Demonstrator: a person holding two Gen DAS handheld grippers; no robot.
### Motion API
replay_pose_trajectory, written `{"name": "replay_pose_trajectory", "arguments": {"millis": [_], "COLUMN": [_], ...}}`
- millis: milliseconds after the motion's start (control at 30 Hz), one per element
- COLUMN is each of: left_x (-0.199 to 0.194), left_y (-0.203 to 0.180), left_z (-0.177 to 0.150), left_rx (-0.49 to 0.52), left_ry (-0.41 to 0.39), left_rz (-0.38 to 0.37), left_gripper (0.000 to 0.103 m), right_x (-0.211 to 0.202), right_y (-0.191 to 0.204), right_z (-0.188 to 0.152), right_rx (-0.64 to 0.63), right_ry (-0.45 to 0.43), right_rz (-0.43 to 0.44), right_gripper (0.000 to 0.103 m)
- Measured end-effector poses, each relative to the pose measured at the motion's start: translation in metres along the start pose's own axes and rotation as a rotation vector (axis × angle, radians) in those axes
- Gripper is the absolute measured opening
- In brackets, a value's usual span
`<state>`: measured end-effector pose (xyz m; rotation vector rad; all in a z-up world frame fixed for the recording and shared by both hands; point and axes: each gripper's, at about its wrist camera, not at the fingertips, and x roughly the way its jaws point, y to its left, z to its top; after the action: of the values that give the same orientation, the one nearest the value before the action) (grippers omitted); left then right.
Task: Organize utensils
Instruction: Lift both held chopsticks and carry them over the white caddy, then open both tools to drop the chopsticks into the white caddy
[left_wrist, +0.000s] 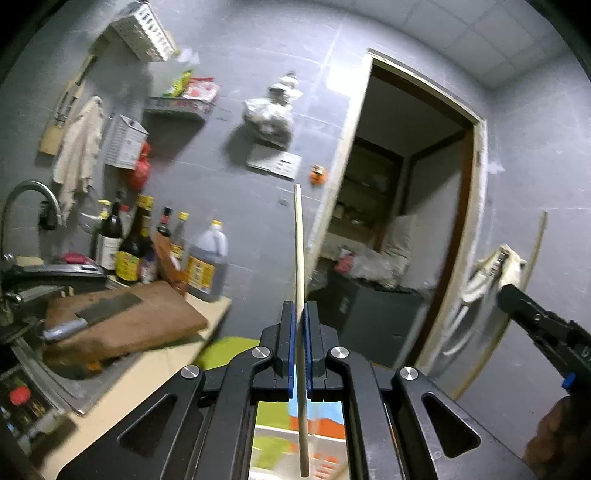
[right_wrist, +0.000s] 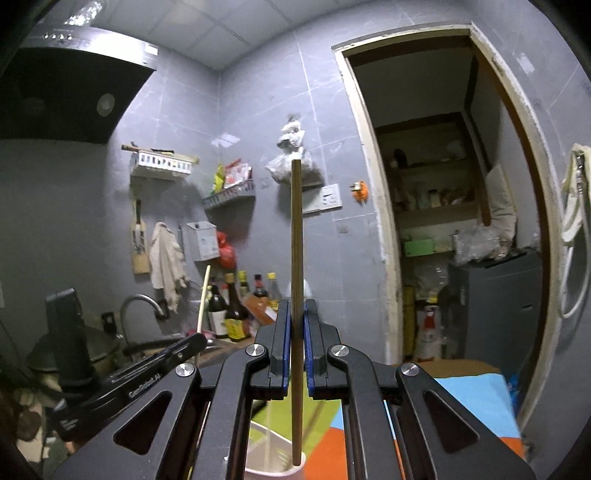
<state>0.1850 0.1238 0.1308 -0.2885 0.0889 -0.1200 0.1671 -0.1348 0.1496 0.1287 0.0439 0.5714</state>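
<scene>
We grip a pale chopstick (left_wrist: 300, 266) upright in our left gripper (left_wrist: 300, 314), its fingers clamped around it; our right gripper (right_wrist: 296, 314) pinches a dark chopstick (right_wrist: 296, 295) above a white cup (right_wrist: 273, 469).

"GenRobot.AI" (white) on left gripper (right_wrist: 192, 345)

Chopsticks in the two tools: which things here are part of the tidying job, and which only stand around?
Job: pale chopstick in the left tool; dark chopstick in the right tool; white holder cup below.

Around: cleaver, cutting board, sauce bottles, faucet.
</scene>
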Motion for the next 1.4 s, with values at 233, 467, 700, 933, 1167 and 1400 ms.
{"name": "replay_pose_trajectory", "arguments": {"millis": [233,467,700,933,1167,1400], "left_x": [0.009,0.018,0.022,0.019,0.017,-0.001], "left_y": [0.026,0.035,0.038,0.036,0.037,0.029], "left_z": [-0.007,-0.025,-0.043,-0.055,-0.057,-0.045], "left_rx": [0.0,0.019,0.006,0.01,-0.016,-0.021], "left_ry": [-0.029,-0.026,0.025,0.064,0.123,0.09], "left_rz": [0.031,0.062,0.071,0.051,0.027,0.011], "left_gripper": [0.003,0.003,0.003,0.003,0.006,0.028], "right_x": [0.03,0.051,0.063,0.066,0.065,0.054], "right_y": [0.012,0.015,0.012,0.004,0.0,0.005], "right_z": [-0.013,-0.036,-0.064,-0.08,-0.086,-0.081], "right_rx": [-0.003,-0.018,-0.018,0.019,0.039,-0.003], "right_ry": [0.049,0.118,0.19,0.239,0.248,0.177], "right_rz": [0.031,0.019,0.019,0.017,0.001,-0.033], "right_gripper": [0.004,0.005,0.005,0.005,0.009,0.03]}}
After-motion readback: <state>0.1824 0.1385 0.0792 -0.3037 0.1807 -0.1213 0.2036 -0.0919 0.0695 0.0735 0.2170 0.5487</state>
